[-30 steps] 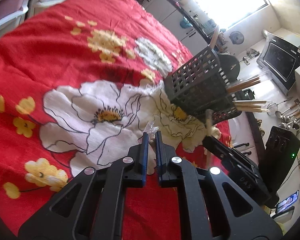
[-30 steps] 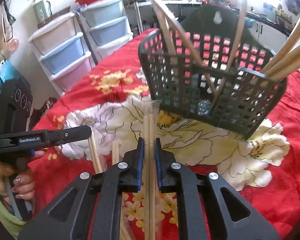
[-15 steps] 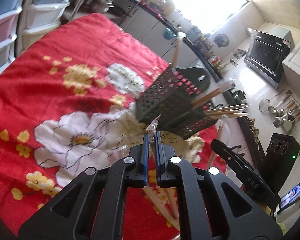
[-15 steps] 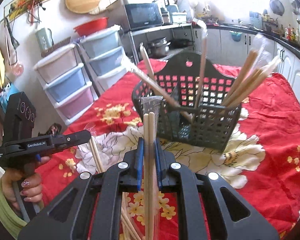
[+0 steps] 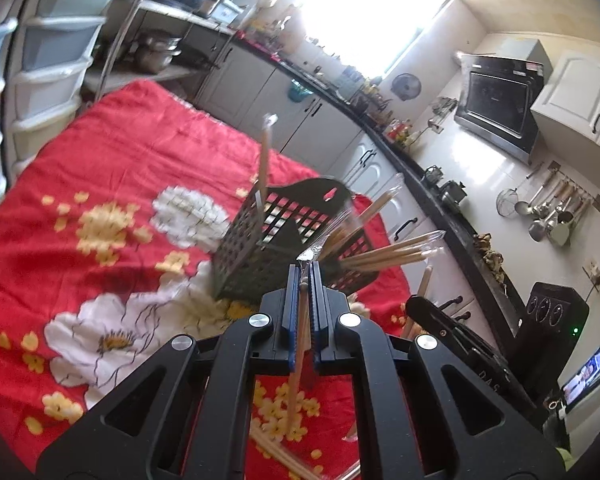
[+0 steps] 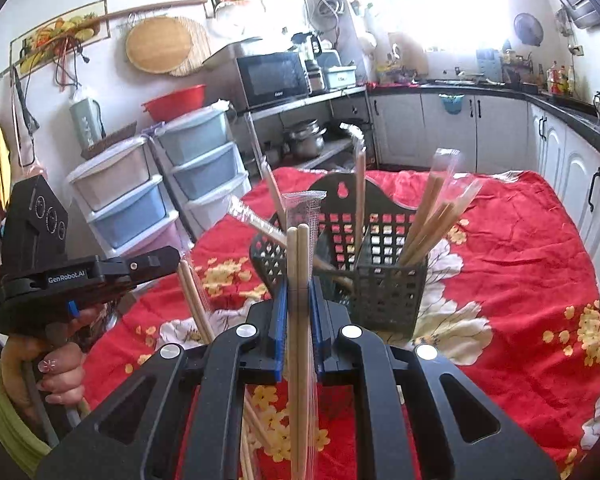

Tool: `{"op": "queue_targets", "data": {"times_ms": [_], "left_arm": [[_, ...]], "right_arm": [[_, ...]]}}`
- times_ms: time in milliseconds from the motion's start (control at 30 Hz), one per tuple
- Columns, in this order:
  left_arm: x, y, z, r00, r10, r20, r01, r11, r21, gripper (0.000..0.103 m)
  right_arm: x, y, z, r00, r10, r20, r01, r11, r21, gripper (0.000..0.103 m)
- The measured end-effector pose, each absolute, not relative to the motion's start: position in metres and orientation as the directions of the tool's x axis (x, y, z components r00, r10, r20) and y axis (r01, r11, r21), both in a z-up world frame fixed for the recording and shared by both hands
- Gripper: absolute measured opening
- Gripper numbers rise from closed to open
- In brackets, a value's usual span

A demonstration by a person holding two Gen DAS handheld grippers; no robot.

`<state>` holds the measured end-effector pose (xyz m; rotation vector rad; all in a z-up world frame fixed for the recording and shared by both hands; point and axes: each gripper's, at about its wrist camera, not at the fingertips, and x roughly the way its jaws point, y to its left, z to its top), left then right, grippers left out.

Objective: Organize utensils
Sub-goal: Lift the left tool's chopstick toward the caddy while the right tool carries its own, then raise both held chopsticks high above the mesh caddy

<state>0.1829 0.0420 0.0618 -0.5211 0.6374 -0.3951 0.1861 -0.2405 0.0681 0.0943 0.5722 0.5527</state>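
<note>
Right tool [image 6: 298, 304] clamps wrapped chopsticks [image 6: 299, 256], basket [image 6: 380, 272] just ahead.

A bright window [image 6: 440, 12] floods a home kitchen, white cabinets [image 6: 500, 128] under a dark countertop [image 5: 440, 200] running off ahead and to the right. To the left stand plastic drawer units [image 6: 120, 196] and a microwave [image 6: 272, 76] on a metal shelf; a wall oven [image 5: 496, 100] hangs upper right.

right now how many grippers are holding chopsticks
2. The right gripper is shut on a wrapped chopstick pair standing upright before the black basket. The left gripper is shut on a wrapped pair beside it.
</note>
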Motion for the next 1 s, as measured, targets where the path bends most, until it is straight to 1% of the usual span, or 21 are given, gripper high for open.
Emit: {"op": "queue_targets", "data": {"times_ms": [333,900,1000], "left_arm": [[0.186,0.039,0.09,0.768,-0.493,-0.409,0.229,0.808,-0.542,0.002],[0.187,0.054,0.153,0.844,-0.446,-0.299,0.271,0.834,-0.48,0.002],[0.187,0.056,0.164,0.856,-0.436,-0.277,0.275,0.839,-0.47,0.002]], "right_arm": [[0.194,-0.256,0.084,0.752,0.515,-0.412,-0.439,0.857,0.27,0.011],[0.212,-0.244,0.133,0.823,0.511,-0.247,-0.468,0.857,0.215,0.011],[0.213,-0.244,0.142,0.84,0.503,-0.203,-0.466,0.861,0.202,0.011]]}}
